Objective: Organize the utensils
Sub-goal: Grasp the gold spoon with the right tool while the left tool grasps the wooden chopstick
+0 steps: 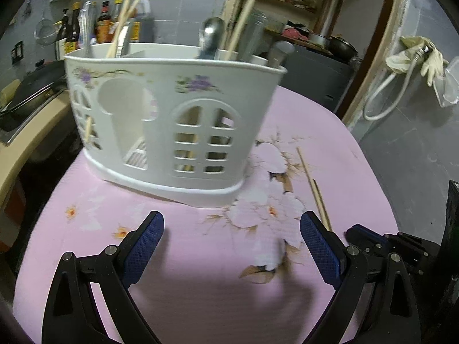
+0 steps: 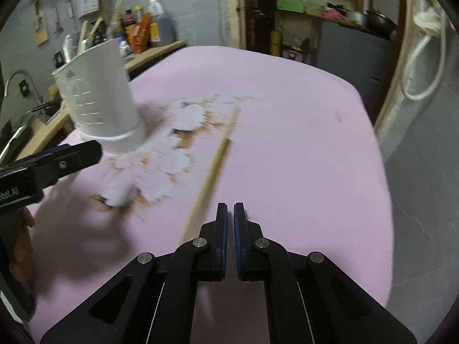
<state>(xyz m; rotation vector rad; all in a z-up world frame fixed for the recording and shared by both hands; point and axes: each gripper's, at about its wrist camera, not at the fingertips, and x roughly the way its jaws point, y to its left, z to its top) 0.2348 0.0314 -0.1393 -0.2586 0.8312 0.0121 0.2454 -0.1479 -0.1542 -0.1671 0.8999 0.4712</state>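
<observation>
The desk (image 1: 330,132) is wearing a pink cloth with a flower print (image 1: 266,197) in its middle, and it is filling most of both views. On it, toward the far left corner as the left wrist camera sees it, a white utensil holder (image 1: 172,120) is standing upright – a plastic caddy with arched window openings and small purple flower marks on its wall. Several utensils are standing inside: wooden chopsticks (image 1: 123,20) in the left part, metal spoon handles (image 1: 212,37) and another wooden stick (image 1: 241,25) in the right part. Which compartment each one is sitting in, I cannot tell exactly.

The left gripper (image 1: 232,246) is hovering over the near edge of the desk in front of the holder, apart from it; its jaws are standing wide apart and nothing is between them. The right gripper (image 2: 230,229) is hovering over the near right part of the desk, its jaws nearly together with only a thin gap, and they are carrying nothing.

A pair of loose chopsticks (image 2: 215,160) is lying flat on the cloth – right of the holder, beside the flower print, running from the middle of the desk toward the near edge. Their near ends are lying just left of the right gripper's jaws, not touching them as far as the blur allows to see.
</observation>
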